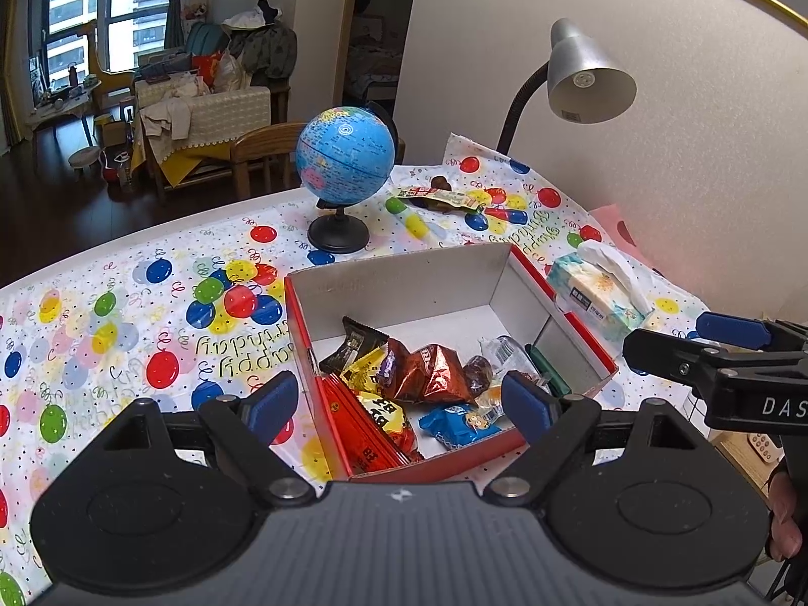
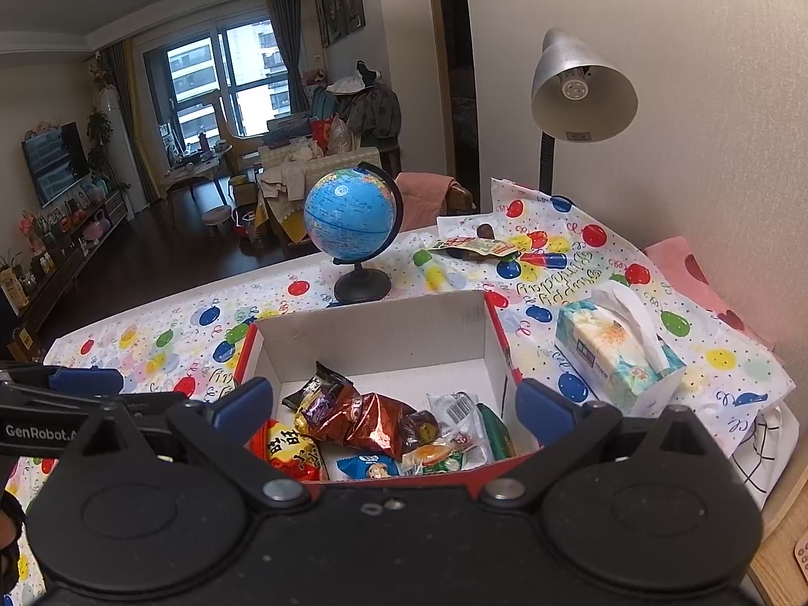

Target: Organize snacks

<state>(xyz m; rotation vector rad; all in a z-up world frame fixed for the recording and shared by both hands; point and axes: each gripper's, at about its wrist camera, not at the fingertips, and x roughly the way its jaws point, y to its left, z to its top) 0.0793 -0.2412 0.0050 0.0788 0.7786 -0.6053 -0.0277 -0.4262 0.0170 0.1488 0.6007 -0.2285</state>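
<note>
Balloon-printed birthday paper point(image 1: 151, 303) covers a white table that stands against a pale wall, with a living room and a window behind it. Everything below is placed relative to the open box point(image 1: 404, 278), a red cardboard box with a white inside, near the front of the table.

Left of the box lies only the printed paper. The left gripper point(image 1: 399, 404) hovers over the box's near edge, its blue pads spread wide with nothing between them. Inside the box sits a loose pile of snacks point(image 1: 404, 379): a dark wrapper, a yellow packet, a shiny red-brown foil bag, a red pack, a blue biscuit packet and some clear-wrapped sweets. Behind the box stands a small blue globe point(image 1: 346, 154) on a black stand. Further behind the box and to its right, one more snack packet point(image 1: 439, 199) and a dark round sweet lie on the paper. Behind the box's right side, a silver desk lamp point(image 1: 586, 76) bends over the table. Just right of the box rests a tissue pack point(image 1: 601, 293). The right gripper point(image 2: 394, 409) also hangs over the box's near edge, fingers apart and empty.
</note>
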